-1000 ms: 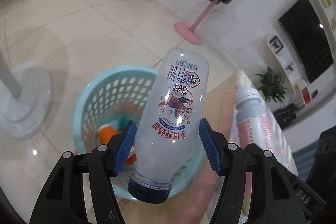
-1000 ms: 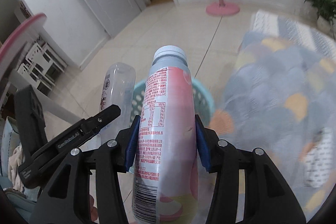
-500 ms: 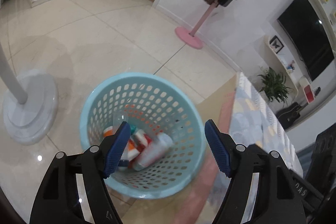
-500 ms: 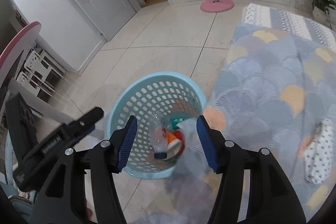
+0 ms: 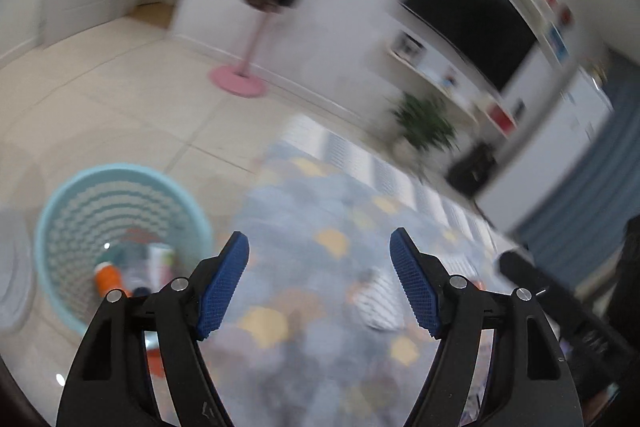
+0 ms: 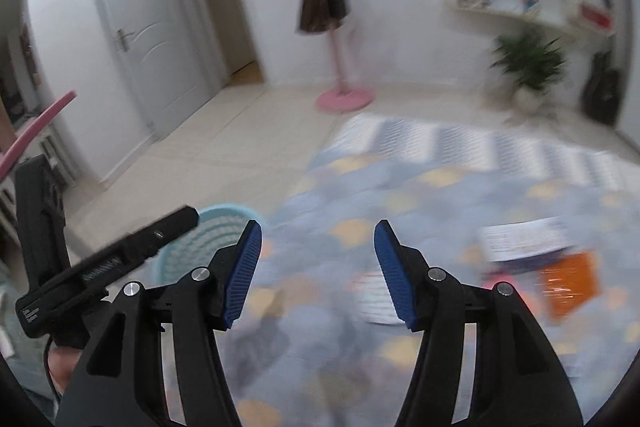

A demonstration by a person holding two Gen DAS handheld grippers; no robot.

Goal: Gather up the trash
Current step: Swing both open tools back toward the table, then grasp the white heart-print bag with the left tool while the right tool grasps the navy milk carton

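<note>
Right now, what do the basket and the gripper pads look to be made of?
The basket looks like moulded plastic, pale turquoise, its wall pierced with rows of holes. The left gripper pads look like blue rubber or ridged plastic, judging by their fine grid texture; blur leaves that open.

A: Your basket: perforated plastic, pale blue, matt. Floor: glossy tile.

B: And your pads?

A: Ribbed blue, rubbery; the arms behind them black matt plastic, metal pins. Rug: soft cloth. Your orange packet glints like foil.
</note>
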